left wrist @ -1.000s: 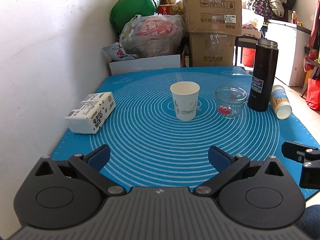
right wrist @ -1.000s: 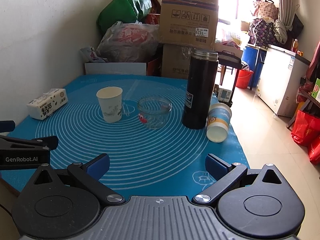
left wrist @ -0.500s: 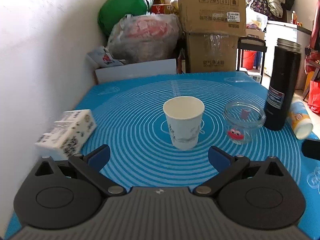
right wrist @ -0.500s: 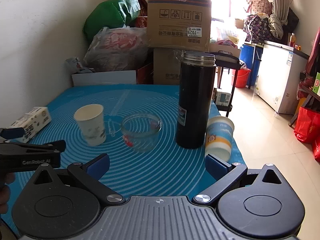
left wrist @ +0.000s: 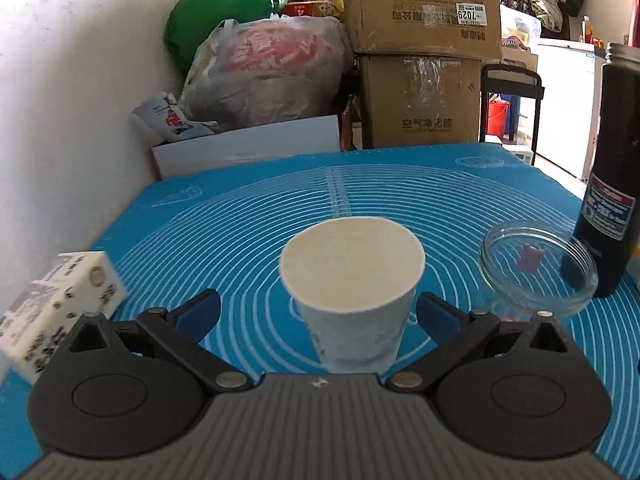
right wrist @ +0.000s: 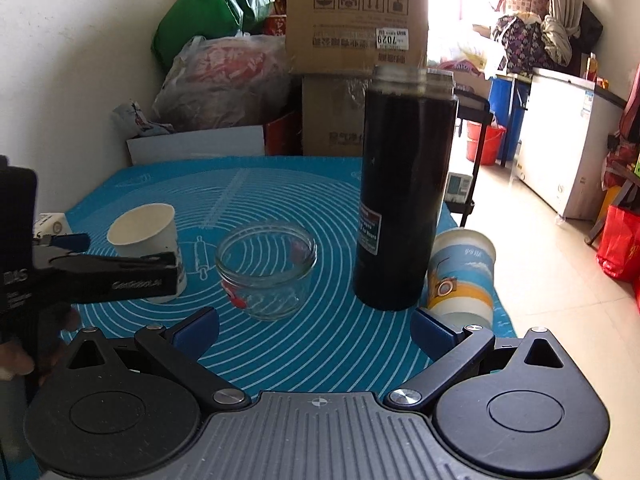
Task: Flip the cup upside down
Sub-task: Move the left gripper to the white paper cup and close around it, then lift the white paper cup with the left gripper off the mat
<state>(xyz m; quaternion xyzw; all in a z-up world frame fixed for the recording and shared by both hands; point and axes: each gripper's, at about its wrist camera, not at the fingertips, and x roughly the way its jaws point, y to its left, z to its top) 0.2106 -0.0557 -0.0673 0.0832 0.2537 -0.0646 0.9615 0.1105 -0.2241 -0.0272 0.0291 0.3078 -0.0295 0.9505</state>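
A white paper cup (left wrist: 352,292) stands upright, mouth up, on the blue mat (left wrist: 400,184). My left gripper (left wrist: 318,314) is open and its two blue fingertips (left wrist: 198,312) flank the cup's sides without touching it. In the right wrist view the cup (right wrist: 144,236) stands at the left, partly behind the left gripper's (right wrist: 72,256) black finger. My right gripper (right wrist: 314,326) is open and empty, low over the mat's near edge, in front of the glass bowl (right wrist: 266,270).
A glass bowl (left wrist: 538,266) sits right of the cup. A tall black flask (right wrist: 404,188) and a printed cup (right wrist: 460,276) stand further right. A white tissue pack (left wrist: 52,312) lies at the left by the wall. Boxes and bags are stacked behind the table.
My left gripper has moved forward until its open fingers stand on either side of the cup. My right gripper has moved forward towards the bowl and flask.
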